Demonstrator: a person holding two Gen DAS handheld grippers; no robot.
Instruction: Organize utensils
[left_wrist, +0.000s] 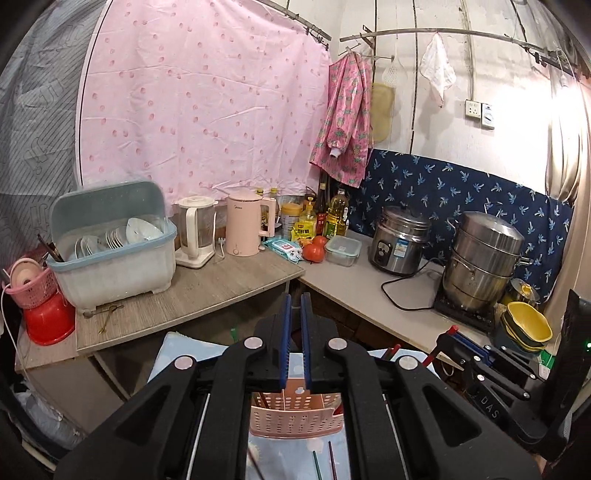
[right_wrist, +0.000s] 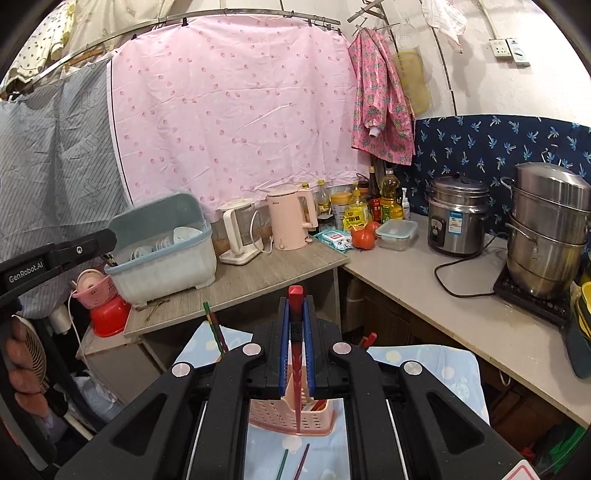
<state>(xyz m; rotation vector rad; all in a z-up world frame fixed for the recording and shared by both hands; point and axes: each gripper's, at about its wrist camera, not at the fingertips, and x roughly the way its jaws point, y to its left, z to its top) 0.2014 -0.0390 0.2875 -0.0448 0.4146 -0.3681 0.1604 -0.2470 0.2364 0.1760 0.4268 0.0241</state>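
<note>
- Right gripper (right_wrist: 296, 295): raised above the cloth-covered surface (right_wrist: 436, 365), pointing slightly downward toward the counter corner. Jaws closed on a red chopstick (right_wrist: 295, 354), which stands nearly upright between the blue pads; its tip hangs over the pink utensil holder (right_wrist: 291, 413).
- Left gripper (left_wrist: 296, 299): likewise raised, angled slightly downward. Blue pads nearly together, narrow gap, nothing between them.
- In the right wrist view, the left gripper's black body enters at the left edge, with a person's hand (right_wrist: 22, 365) wrapped around its handle.
- Pink utensil holder: perforated, resting on the blue patterned cloth directly below both grippers.
- Two loose chopsticks (right_wrist: 293, 461), one green and one purplish, lie on the cloth just in front of the holder.
- A green-tipped chopstick (right_wrist: 214, 325) projects upward left of the right gripper.
</note>
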